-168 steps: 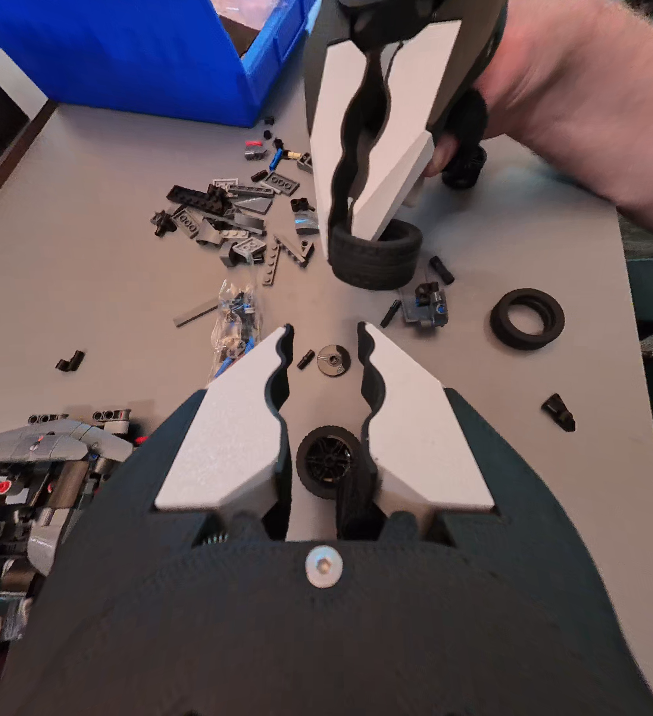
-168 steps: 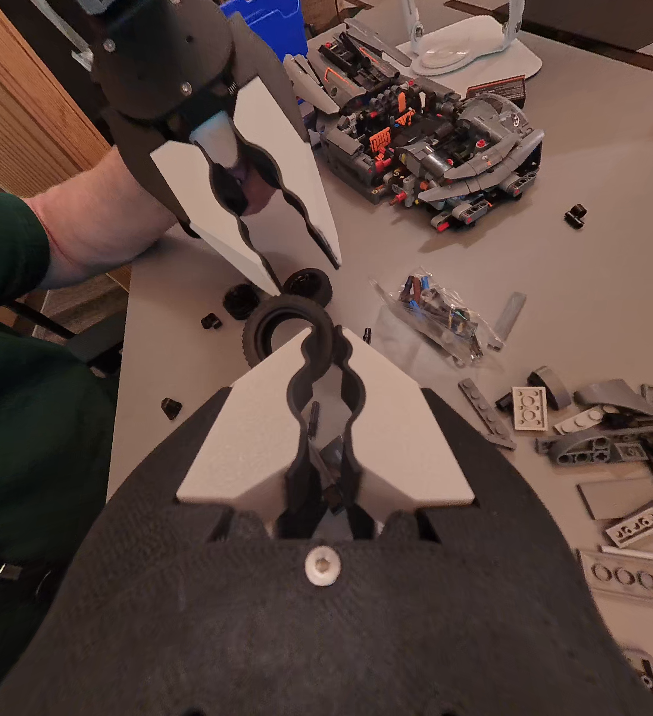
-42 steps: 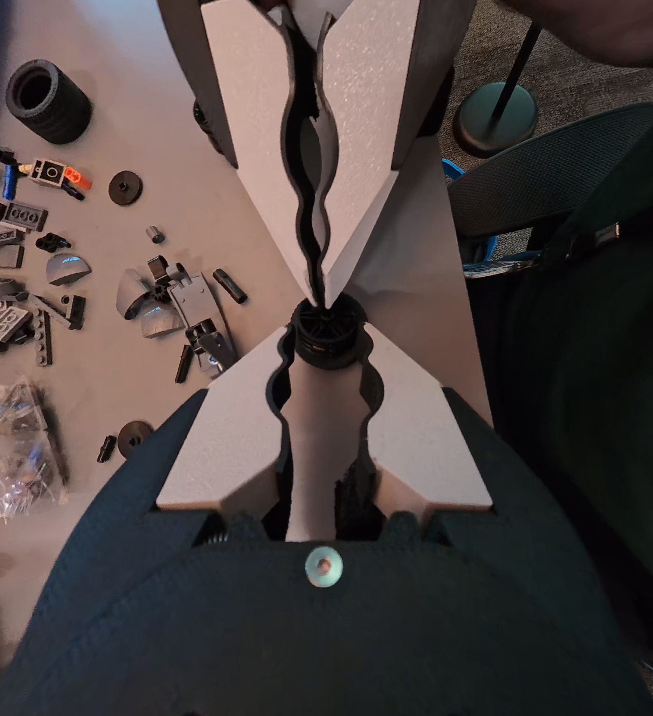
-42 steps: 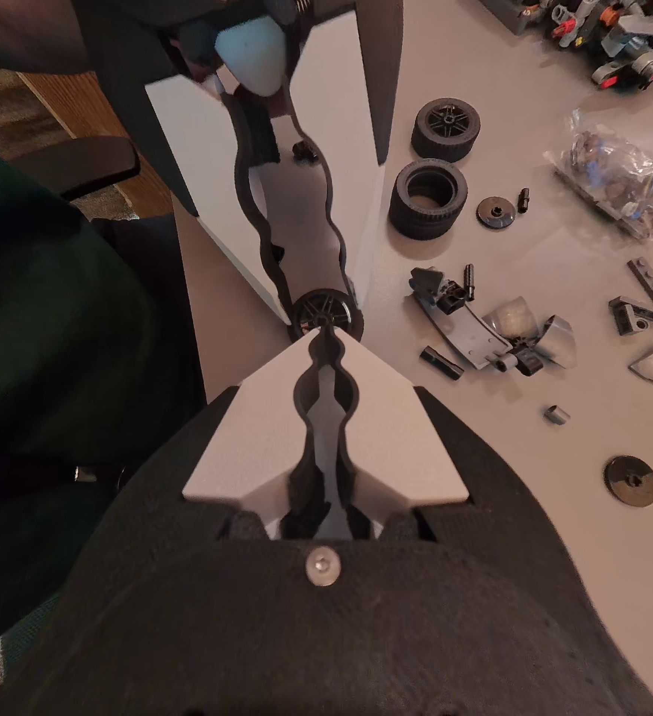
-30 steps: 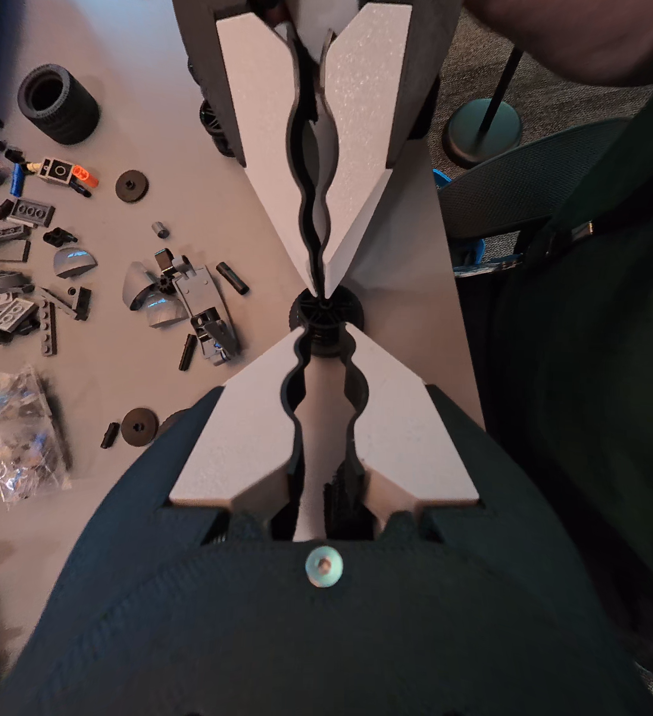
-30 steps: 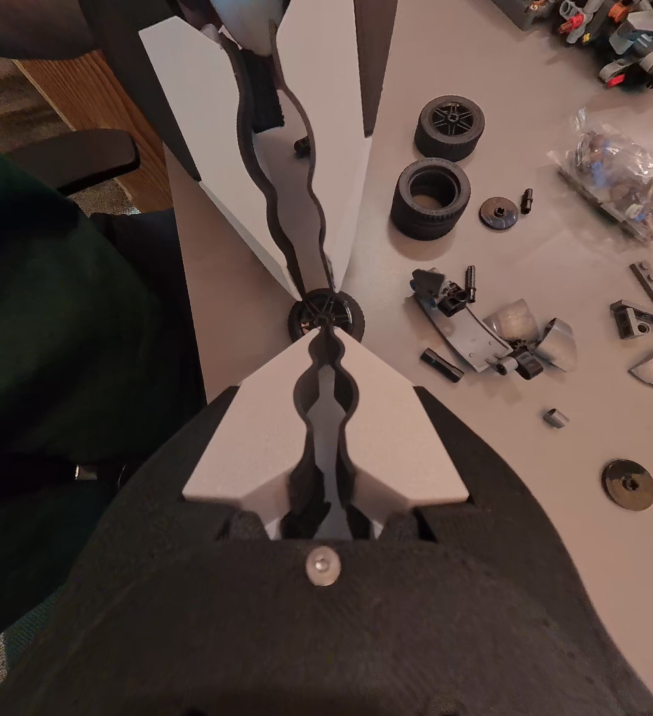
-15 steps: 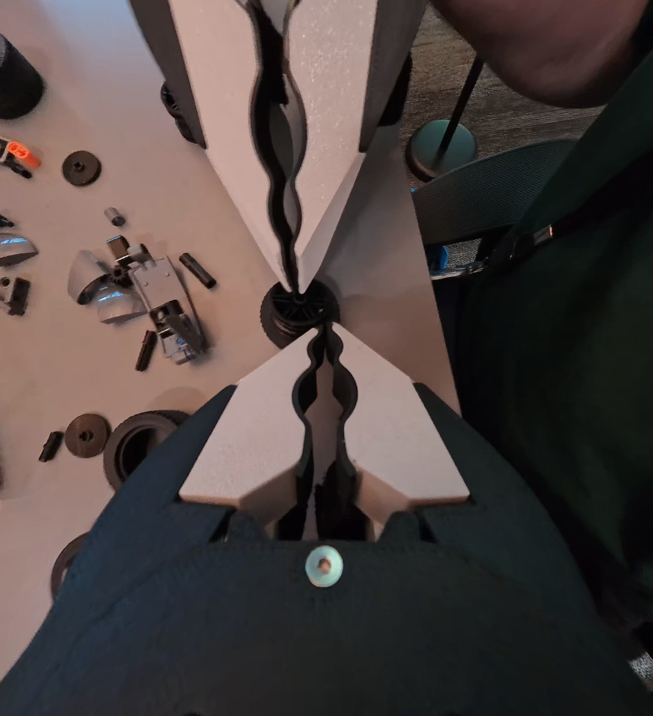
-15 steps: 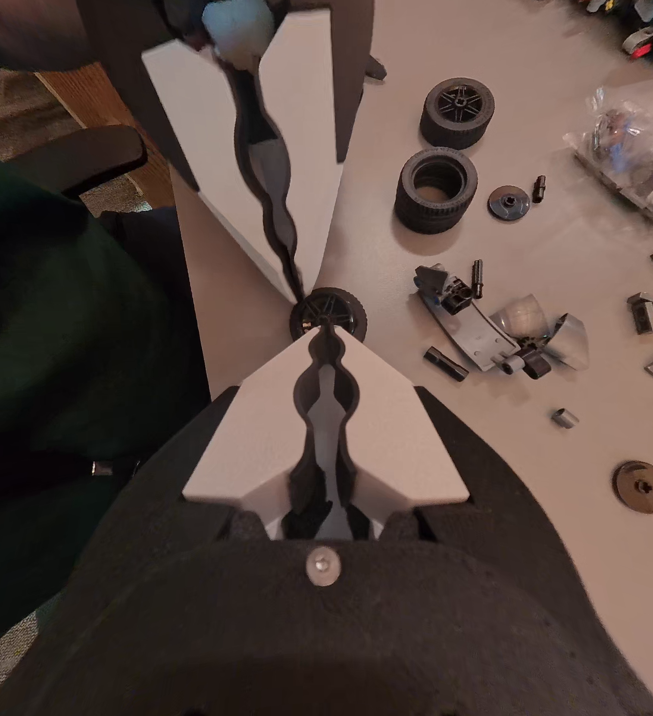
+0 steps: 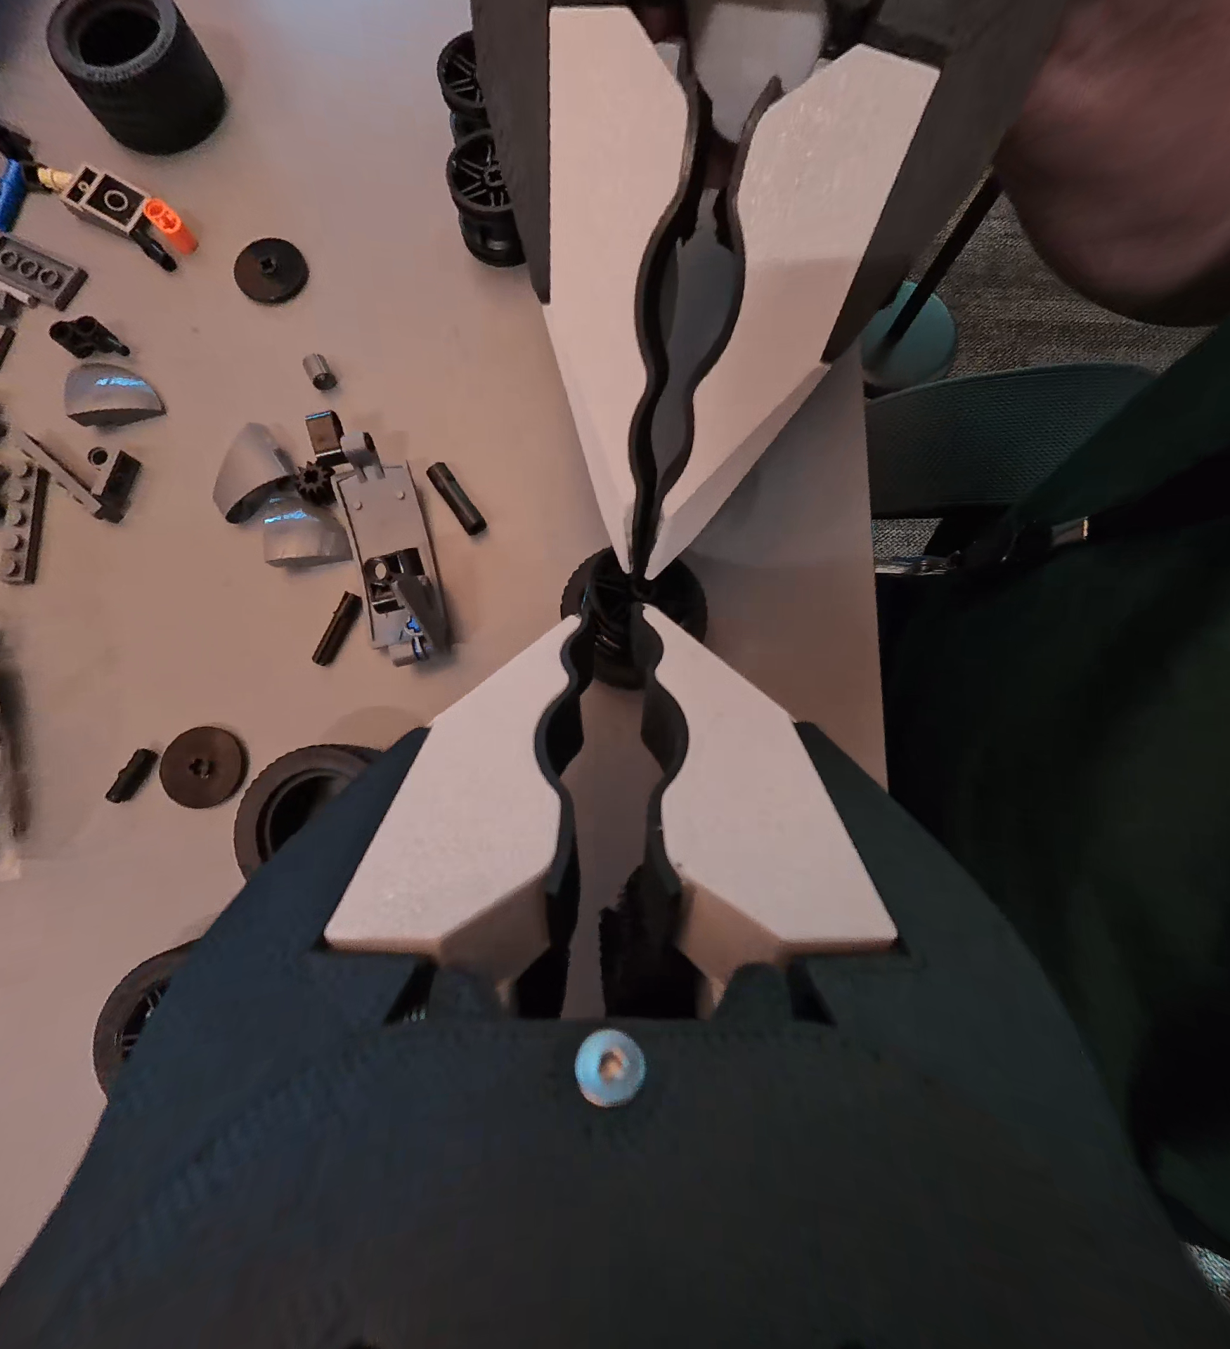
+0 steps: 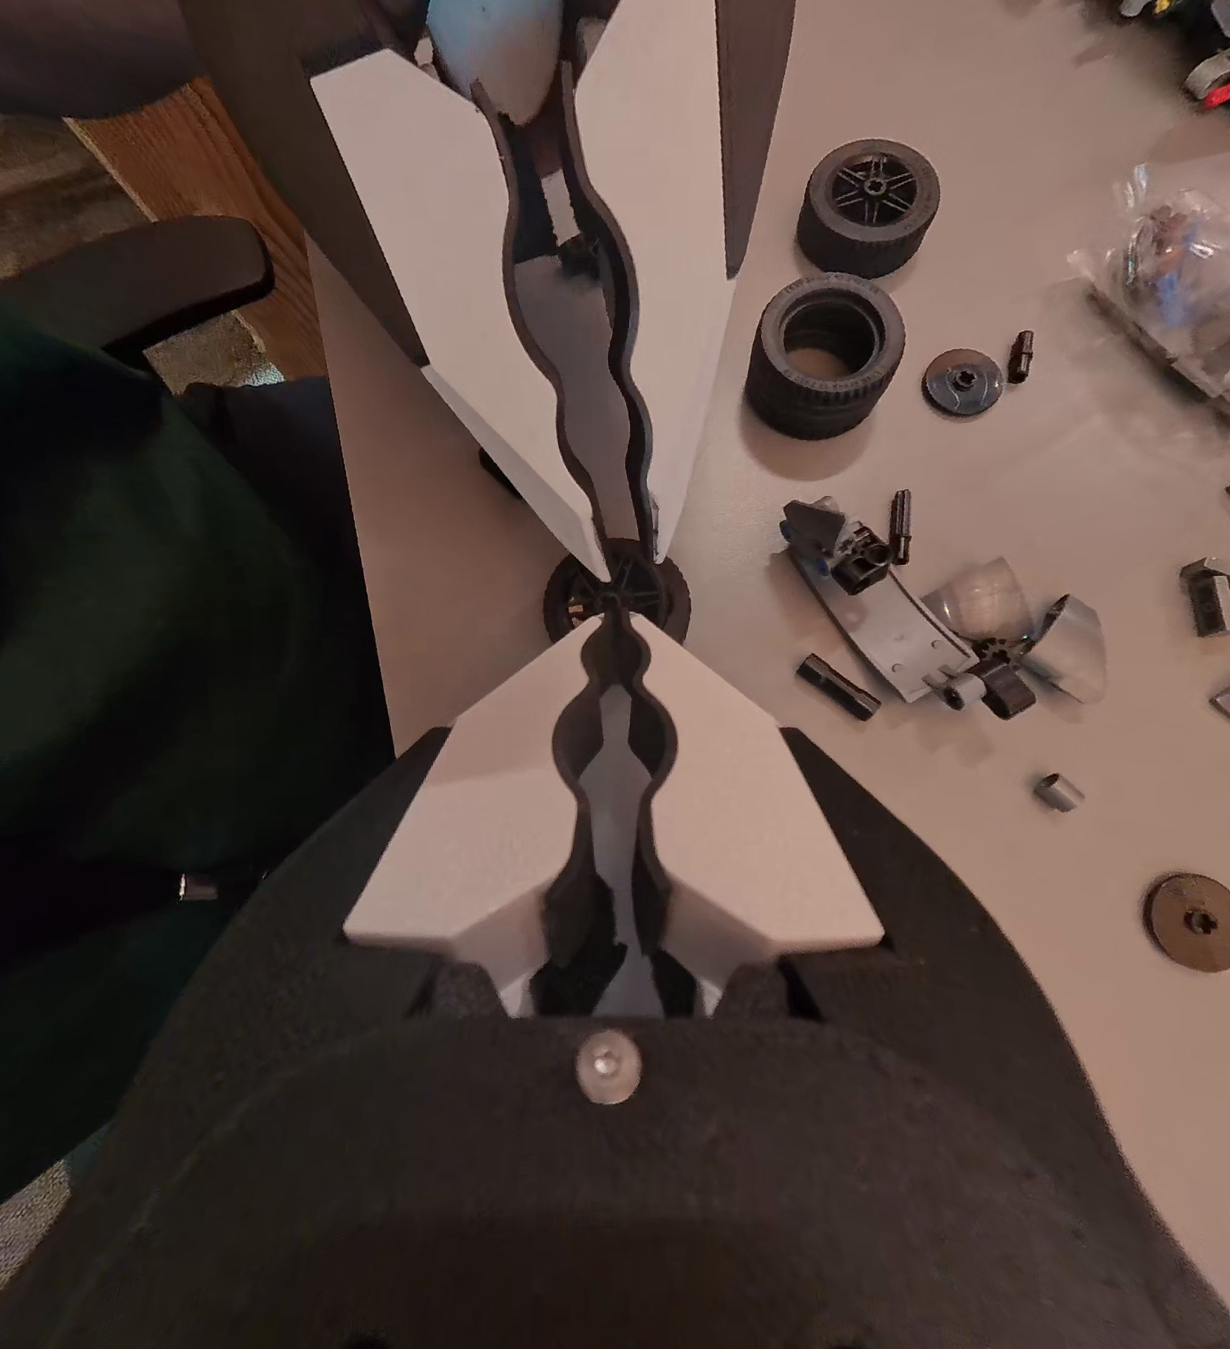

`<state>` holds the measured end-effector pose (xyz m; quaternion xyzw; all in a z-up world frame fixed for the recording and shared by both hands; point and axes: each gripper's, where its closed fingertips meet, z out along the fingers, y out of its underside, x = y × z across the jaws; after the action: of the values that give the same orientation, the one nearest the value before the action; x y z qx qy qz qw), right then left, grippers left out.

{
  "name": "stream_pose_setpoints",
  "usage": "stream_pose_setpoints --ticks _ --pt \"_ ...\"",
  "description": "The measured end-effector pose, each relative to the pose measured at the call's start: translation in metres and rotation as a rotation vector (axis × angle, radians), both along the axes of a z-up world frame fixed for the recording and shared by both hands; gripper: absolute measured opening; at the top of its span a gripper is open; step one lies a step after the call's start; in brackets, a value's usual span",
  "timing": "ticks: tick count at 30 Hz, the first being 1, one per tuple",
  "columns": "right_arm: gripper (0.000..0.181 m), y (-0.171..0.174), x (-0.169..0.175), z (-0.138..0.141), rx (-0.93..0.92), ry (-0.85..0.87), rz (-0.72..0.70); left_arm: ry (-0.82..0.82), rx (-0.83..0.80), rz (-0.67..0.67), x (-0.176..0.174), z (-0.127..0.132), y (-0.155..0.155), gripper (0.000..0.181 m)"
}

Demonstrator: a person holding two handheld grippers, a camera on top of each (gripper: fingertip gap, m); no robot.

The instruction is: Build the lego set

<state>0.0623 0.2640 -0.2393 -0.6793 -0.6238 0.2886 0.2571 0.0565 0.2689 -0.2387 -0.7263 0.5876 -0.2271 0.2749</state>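
Left gripper (image 9: 616,633): jaws clenched on the small black spoked wheel (image 10: 616,590), near the tabletop (image 10: 962,839) edge. Right gripper (image 10: 616,620): jaws pinched together, tips at the wheel's hub; whether they grasp it is unclear. Nearby: empty tyre (image 10: 824,358), tyred wheel (image 10: 868,208), grey curved panel (image 10: 882,631), black discs, bagged parts (image 10: 1211,299).

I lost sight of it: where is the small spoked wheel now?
The small spoked wheel sits between both grippers' tips near the table edge, left of the curved grey panel in the right wrist view.
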Motion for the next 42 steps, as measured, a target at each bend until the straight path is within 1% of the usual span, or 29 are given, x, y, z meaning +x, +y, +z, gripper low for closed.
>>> stream_pose_setpoints --ticks 17,21,32,42 --pt "0.0 0.0001 0.001 -0.0024 0.067 -0.173 0.05 -0.063 -0.02 0.083 -0.0007 -0.0036 0.0006 0.007" --pt "0.0 0.0007 0.0015 -0.0036 0.084 -0.216 0.058 -0.053 -0.008 0.104 -0.0005 -0.0039 0.0009 0.006" --pt "0.0 0.0008 0.0009 -0.0045 0.079 -0.294 0.085 -0.111 -0.036 0.125 -0.001 -0.0053 0.0012 0.006" --pt "0.0 0.0008 0.0005 -0.0053 0.066 -0.378 0.105 -0.143 -0.044 0.107 -0.0018 -0.0066 0.0011 0.006"
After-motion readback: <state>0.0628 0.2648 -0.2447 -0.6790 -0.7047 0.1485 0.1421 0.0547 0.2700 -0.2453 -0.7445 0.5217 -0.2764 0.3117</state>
